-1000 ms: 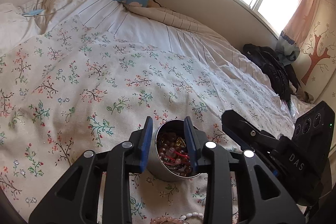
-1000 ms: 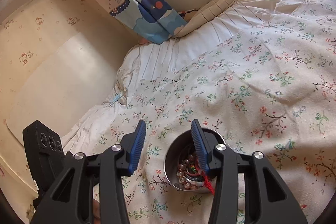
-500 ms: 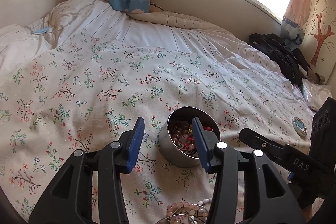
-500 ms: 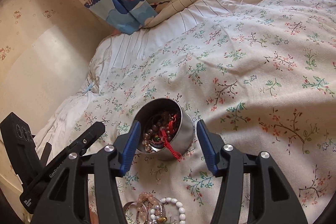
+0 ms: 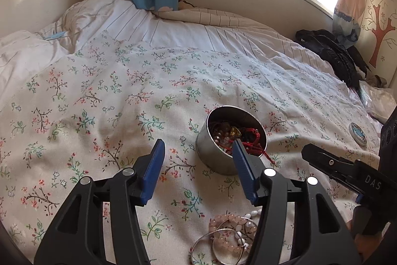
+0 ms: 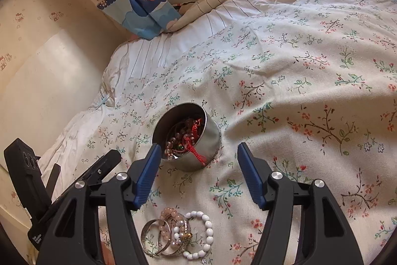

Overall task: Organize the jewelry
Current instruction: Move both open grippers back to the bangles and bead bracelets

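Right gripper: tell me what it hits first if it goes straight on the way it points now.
Probably the floral bedspread, just right of the round tin. The right gripper is open with nothing between its fingers; the tin sits toward the left finger, which might clip its rim. Depth is hard to judge.

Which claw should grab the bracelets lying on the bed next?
Probably the right gripper. The loose bracelets lie just below its open, empty jaws, nearly centered. For the left gripper, whose empty jaws are opening, they sit off toward its right finger. The tin is close to both.
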Tool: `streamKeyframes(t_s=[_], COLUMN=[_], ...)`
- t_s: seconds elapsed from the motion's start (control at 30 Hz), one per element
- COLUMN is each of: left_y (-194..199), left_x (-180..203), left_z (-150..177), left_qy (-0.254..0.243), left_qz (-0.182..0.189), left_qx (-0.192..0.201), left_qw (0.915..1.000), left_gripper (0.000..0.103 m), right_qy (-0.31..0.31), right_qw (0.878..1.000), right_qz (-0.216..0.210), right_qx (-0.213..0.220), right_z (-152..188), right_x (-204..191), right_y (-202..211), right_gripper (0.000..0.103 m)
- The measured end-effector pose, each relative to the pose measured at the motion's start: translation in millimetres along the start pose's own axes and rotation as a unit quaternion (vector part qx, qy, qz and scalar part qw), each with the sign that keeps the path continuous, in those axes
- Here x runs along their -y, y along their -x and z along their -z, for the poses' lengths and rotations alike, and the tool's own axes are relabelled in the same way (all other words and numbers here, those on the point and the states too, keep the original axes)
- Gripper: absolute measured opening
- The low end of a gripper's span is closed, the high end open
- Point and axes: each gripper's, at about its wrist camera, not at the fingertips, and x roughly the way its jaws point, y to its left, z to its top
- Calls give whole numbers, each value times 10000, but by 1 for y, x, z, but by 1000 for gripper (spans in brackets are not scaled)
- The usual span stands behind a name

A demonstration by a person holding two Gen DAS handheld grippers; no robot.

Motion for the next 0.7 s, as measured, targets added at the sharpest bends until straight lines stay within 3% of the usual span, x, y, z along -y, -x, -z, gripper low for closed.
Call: streamKeyframes(t_s=[0.17,0.3,0.6,0.7], left_y=[-3,2,2,-1], left_x=[-19,-17,12,14], left_z=[17,35,69,72], left_qy=[95,-175,-1261,-1327], left_qz=[-36,-124,-430,-477], left_qx=[-413,-625,-1137,-1265], left_qw=[9991,9978,9845,9819], left_gripper=[54,54,54,54], right_qy=[435,875,1500,1787], right_qw=[9976,9912,9856,9791], right_qz=[493,822,523,634], right_qx=[-238,-549,-578,-734], right_z=[22,41,57,63], right_x=[-5,-11,-37,-46], right_y=[9,6,6,-6], right_gripper=[62,64,65,65])
